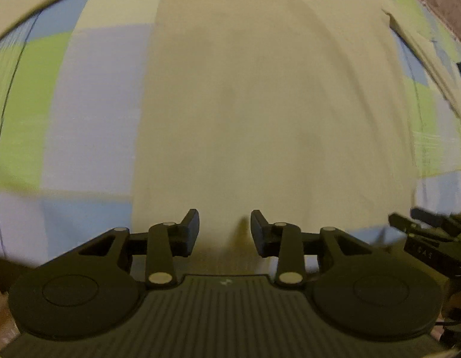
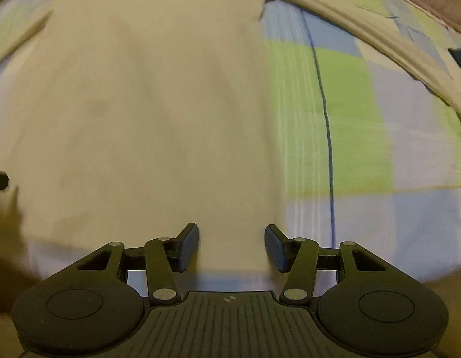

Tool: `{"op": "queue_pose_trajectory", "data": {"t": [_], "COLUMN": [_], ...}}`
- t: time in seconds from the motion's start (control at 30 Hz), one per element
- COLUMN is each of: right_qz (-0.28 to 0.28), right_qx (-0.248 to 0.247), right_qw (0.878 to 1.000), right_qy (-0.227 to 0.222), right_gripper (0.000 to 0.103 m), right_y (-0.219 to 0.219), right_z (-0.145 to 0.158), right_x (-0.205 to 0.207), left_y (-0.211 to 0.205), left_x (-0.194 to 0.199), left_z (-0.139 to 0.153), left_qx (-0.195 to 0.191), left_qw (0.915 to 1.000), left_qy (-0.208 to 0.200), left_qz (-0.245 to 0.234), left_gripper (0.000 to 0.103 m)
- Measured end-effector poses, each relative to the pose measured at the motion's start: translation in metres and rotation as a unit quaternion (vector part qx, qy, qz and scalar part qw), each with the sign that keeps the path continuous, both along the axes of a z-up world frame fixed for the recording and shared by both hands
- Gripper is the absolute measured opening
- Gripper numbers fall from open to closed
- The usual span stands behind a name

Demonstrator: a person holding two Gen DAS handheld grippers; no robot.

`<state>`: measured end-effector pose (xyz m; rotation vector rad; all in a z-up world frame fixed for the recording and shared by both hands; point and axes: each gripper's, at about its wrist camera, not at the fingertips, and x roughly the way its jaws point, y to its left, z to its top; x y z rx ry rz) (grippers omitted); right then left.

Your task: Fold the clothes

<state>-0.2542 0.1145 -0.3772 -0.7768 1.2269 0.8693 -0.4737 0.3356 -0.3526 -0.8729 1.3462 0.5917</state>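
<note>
On checked bedsheet (image 1: 90,113), cream garment (image 1: 260,104) lies flat; left tool (image 1: 225,232) and right tool (image 2: 231,247) near hem, jaws apart, empty.

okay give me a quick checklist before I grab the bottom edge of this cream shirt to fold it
1. Left tool open: ok, its jaws stand apart over the shirt.
2. Right tool open: ok, jaws apart, nothing held.
3. Both tools at the near edge of the shirt: ok, cloth lies between each pair of fingers.
4. Shirt body flat on the checked bedsheet: ok, only faint creases.
5. Sleeve laid out: ok, it angles out to the side.
6. Fingers touching the cloth: cannot tell, the pictures are blurred.
</note>
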Motion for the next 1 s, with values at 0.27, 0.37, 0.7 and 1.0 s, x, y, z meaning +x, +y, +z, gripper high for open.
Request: {"op": "queue_pose_trajectory", "data": {"t": [0.27,0.37,0.7,1.0], "right_qz": [-0.086,-0.098,-0.022,-0.018], "right_qx": [0.070,0.131,0.194,0.195], "right_qw": [0.994,0.986,0.981,0.981], "right_qy": [0.017,0.017,-0.008,-0.006], "right_gripper": [0.053,0.053,0.053,0.053], "right_y": [-0.006,0.005,-0.027,-0.115], "right_z": [0.101,0.150,0.238,0.259], "right_x": [0.007,0.001,-0.016,-0.016], "left_y": [-0.004,-0.010,-0.090,-0.193], "left_x": [-0.008,-0.005,0.006,0.005], "left_z": [0.114,0.158,0.238,0.263], "left_qx": [0.079,0.126,0.207,0.231], "left_qw": [0.9961,0.9900,0.9739,0.9674], "left_qy": [-0.038,-0.058,-0.080,-0.084], "left_qz": [0.010,0.027,0.048,0.061], "left_gripper": [0.037,0.041,0.043,0.044]}}
